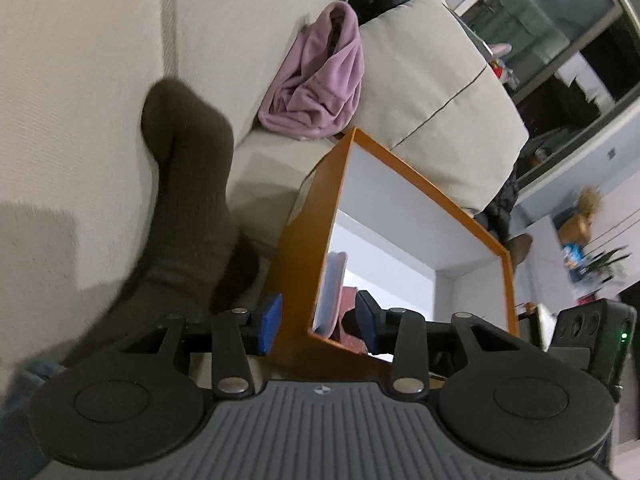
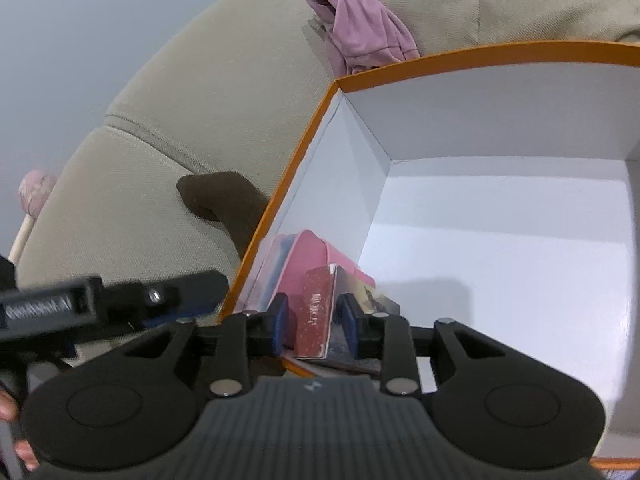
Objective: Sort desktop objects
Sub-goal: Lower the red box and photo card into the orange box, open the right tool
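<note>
Where the right claw (image 2: 313, 325) reaches into the big white cardboard box with the orange rim (image 2: 460, 54), a small dark red book with a picture cover (image 2: 320, 312) stands between its blue pads (image 2: 279, 326). The pads sit just beside the book with a thin gap on each side, so the jaws look apart and the book seems let go. A flat pink case (image 2: 308, 256) leans on the box wall right behind it. So at least two things are in the box already, and most of the white floor of the box is bare.

The left claw (image 1: 318, 322) sits astride the near orange corner of the box (image 1: 296, 344), one pad outside the wall and one inside. I cannot tell if the pads press on the wall, so it may be steadying the box or just passing by.

Outside the box, a brown knitted sock (image 1: 188, 168) lies on the beige sofa (image 1: 432, 92), close to the orange wall. A soft purple cloth (image 1: 316, 80) is bunched up farther back. These may still need sorting, I think. No table shows. The tall box wall could get in the way of a reach for the sock.
</note>
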A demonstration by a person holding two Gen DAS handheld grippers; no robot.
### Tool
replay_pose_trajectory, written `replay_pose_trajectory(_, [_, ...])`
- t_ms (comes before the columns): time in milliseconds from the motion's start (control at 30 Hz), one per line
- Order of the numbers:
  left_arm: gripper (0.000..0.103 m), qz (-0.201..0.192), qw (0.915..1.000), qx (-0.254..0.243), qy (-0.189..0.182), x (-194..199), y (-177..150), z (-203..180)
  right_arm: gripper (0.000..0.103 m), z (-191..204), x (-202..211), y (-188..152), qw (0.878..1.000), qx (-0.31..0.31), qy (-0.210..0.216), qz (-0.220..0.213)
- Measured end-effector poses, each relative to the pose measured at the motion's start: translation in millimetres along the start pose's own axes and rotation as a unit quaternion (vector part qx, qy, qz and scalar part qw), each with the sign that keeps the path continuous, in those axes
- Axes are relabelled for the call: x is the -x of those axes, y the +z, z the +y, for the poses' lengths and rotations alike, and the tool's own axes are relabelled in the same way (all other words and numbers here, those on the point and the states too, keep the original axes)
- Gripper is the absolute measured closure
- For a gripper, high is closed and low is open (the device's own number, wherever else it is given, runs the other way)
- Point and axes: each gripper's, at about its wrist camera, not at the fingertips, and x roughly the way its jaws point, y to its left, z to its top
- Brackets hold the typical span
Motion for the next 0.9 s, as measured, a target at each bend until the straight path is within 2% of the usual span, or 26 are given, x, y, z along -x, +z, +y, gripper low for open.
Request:
replay_pose_trajectory(133, [0.062, 0.017, 0.9993, 0.029, -0.017, -9, -2, 9, 0.067, -19, 1, 2, 0.998, -0.066, 0.017, 0.019])
replay_pose_trajectory(200, [0.063, 0.019, 0.9990, 0.035, -0.021, -11, -4, 11, 0.054, -25, -4, 3, 0.995, -0.092, 0.011, 0.033])
replay_pose_trajectory(233, [0.064, 0.018, 0.9990, 0.036, -0.018, -12, -5, 11, 0.053, -26, -7, 2, 0.995, -0.096, 0.006, 0.036])
replay_pose_trajectory(300, [0.067, 0.017, 0.9986, 0.045, -0.020, -12, -5, 14, 0.058, -26, -15, 1, 0.993, -0.105, 0.009, 0.045])
replay_pose_trajectory(400, [0.071, 0.019, 0.9979, 0.059, -0.022, -12, -6, 18, 0.075, -28, -18, 0, 0.989, -0.126, 0.056, 0.049])
replay_pose_trajectory(433, [0.072, 0.020, 0.9977, 0.061, -0.022, -12, -7, 19, 0.075, -28, -15, 1, 0.988, -0.133, 0.065, 0.045])
replay_pose_trajectory(567, [0.072, 0.017, 0.9979, 0.059, -0.020, -13, -7, 17, 0.074, -26, -17, 3, 0.988, -0.133, 0.062, 0.048])
replay_pose_trajectory(667, [0.072, 0.017, 0.9975, 0.066, -0.019, -14, -8, 20, 0.068, -29, -23, 0, 0.988, -0.131, 0.052, 0.058])
replay_pose_trajectory(767, [0.072, 0.009, 0.9978, 0.062, -0.022, -12, -9, 18, 0.068, -24, -16, 1, 0.990, -0.119, 0.054, 0.049])
replay_pose_trajectory(900, [0.072, -0.011, 0.9990, 0.044, -0.005, -6, -8, 12, 0.067, -13, -6, 3, 0.995, -0.089, 0.046, 0.029])
